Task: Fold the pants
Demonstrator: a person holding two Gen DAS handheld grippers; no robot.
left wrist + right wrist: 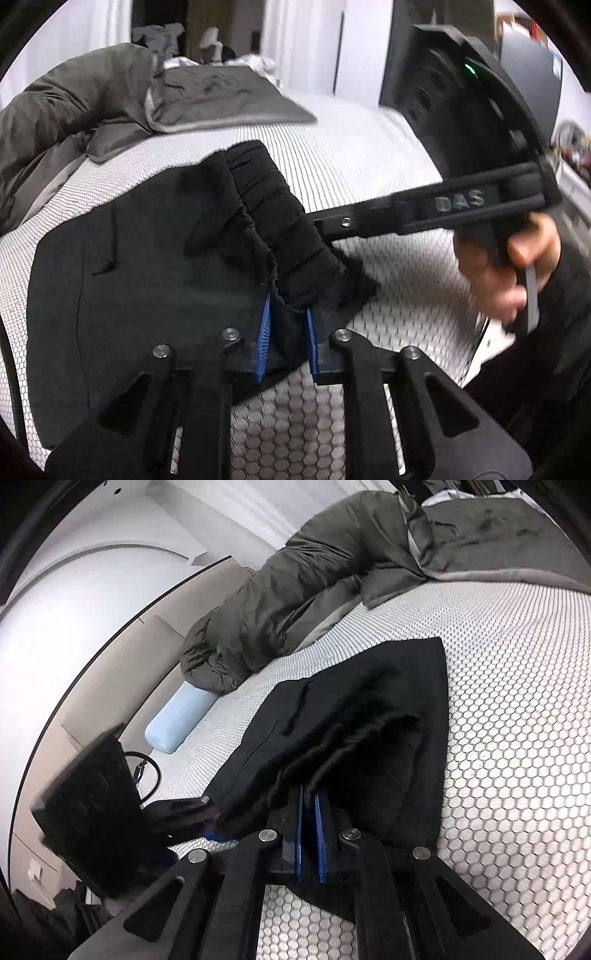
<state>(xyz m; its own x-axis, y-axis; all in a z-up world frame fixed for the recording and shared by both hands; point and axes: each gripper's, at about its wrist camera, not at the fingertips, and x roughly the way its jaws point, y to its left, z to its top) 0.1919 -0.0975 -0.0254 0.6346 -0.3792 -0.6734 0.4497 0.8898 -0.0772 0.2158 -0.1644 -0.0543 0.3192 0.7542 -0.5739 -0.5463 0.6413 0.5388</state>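
Black pants (140,280) lie partly folded on a white honeycomb-patterned bed cover (369,155). The gathered elastic waistband (273,206) is lifted toward me. My left gripper (288,306) is shut on the near end of the waistband, with black cloth between its blue pads. My right gripper (319,223) comes in from the right in a person's hand (495,269), its tips at the waistband's far side. In the right wrist view the pants (388,686) bunch up at my right gripper (308,792), whose blue pads pinch the cloth. The left gripper (210,812) grips the cloth's left edge.
A bulky olive-grey quilt (74,110) (295,590) is piled along the far side of the bed. A light blue bolster (177,720) lies by the padded beige wall. A black cable (151,771) loops at the bed's left edge. Bare cover (517,720) stretches right of the pants.
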